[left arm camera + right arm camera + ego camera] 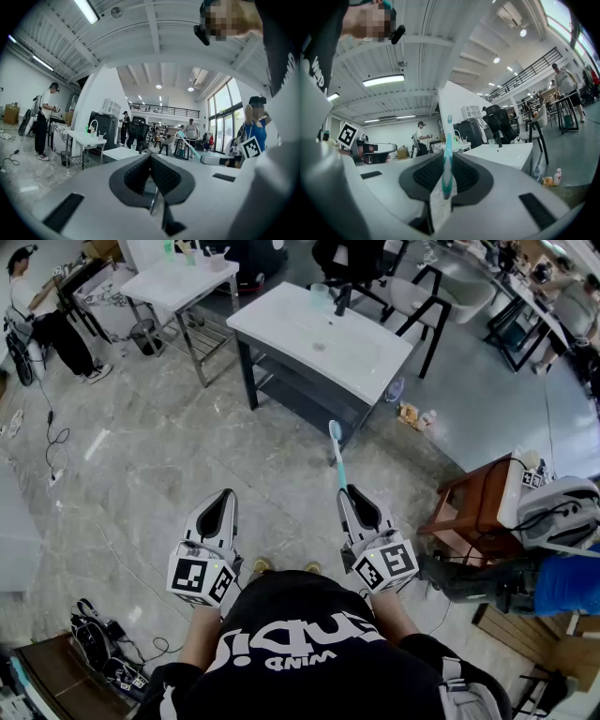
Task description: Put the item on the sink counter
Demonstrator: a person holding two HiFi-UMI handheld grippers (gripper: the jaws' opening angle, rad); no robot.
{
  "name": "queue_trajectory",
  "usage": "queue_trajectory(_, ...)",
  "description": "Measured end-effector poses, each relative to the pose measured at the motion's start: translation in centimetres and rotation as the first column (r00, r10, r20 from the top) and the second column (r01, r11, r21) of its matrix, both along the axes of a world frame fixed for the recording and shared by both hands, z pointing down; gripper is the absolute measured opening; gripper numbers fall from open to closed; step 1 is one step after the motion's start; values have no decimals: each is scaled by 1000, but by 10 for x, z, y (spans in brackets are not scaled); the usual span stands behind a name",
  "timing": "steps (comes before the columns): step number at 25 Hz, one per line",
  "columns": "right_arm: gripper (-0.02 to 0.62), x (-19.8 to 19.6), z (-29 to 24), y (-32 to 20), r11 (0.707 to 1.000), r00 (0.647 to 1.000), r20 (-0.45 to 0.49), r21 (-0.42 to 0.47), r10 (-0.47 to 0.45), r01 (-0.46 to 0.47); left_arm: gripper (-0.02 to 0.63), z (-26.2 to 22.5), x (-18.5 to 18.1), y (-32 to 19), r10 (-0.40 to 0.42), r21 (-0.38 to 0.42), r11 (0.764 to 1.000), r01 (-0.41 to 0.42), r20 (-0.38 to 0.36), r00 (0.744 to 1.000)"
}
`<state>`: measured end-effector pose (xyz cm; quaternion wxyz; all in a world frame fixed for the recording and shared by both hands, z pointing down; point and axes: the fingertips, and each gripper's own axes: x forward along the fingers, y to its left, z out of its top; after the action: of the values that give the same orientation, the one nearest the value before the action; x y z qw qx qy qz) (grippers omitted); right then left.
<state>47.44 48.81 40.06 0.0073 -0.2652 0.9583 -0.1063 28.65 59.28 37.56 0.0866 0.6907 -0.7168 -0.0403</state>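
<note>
Head view: right gripper (pixel 345 493) is clamped on a teal-and-white toothbrush (pixel 338 457), which sticks out forward past the jaw tips. Left gripper (pixel 224 498) is alongside with nothing in it. The white sink counter (pixel 281 315) is ahead and well apart from both, with bare floor between. A faucet (pixel 342 298) and a cup (pixel 320 293) stand at its back edge. Only this view shows the gap to the counter.

Left gripper view: left gripper (pixel 150 157) has its jaws together with nothing between the pads. The toothbrush (pixel 188 144) shows side-on off to the right, tilted up. That slant can't be read from the right gripper's own camera.

Right gripper view: right gripper (pixel 446 161) has both pads pressing the lower handle of the toothbrush (pixel 448 138), with the brush head far out front. The sink counter (pixel 506 154) is to the right of the jaws. Only this view confirms the pad contact.

Handling, as a guess: light, stiff plastic with a smooth handle. Held low, with most of the length overhanging, it could pivot in the pads. The handle is the right place to hold it, not the bristles. Not fragile, so it should lay flat on the counter top.
</note>
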Motion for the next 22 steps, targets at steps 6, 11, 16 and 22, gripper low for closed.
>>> queue_trajectory(6, 75, -8, -2, 6, 1000, 1000, 20, 3, -2, 2, 20, 1, -6, 5, 14, -1, 1000, -14, 7, 1000)
queue_trajectory(11, 75, -27, -2, 16, 1000, 999, 36, -6, -9, 9, 20, 2, -20, 9, 39, -6, 999, -39, 9, 999)
queue_trajectory(16, 75, -48, -2, 28, 1000, 999, 51, -8, -5, 5, 20, 2, -37, 15, 58, -4, 998, -58, 10, 998)
queue_trajectory(22, 75, -72, 4, 40, 1000, 997, 74, -12, 22, -22, 20, 6, -54, 21, 123, 6, 992, -123, 30, 992)
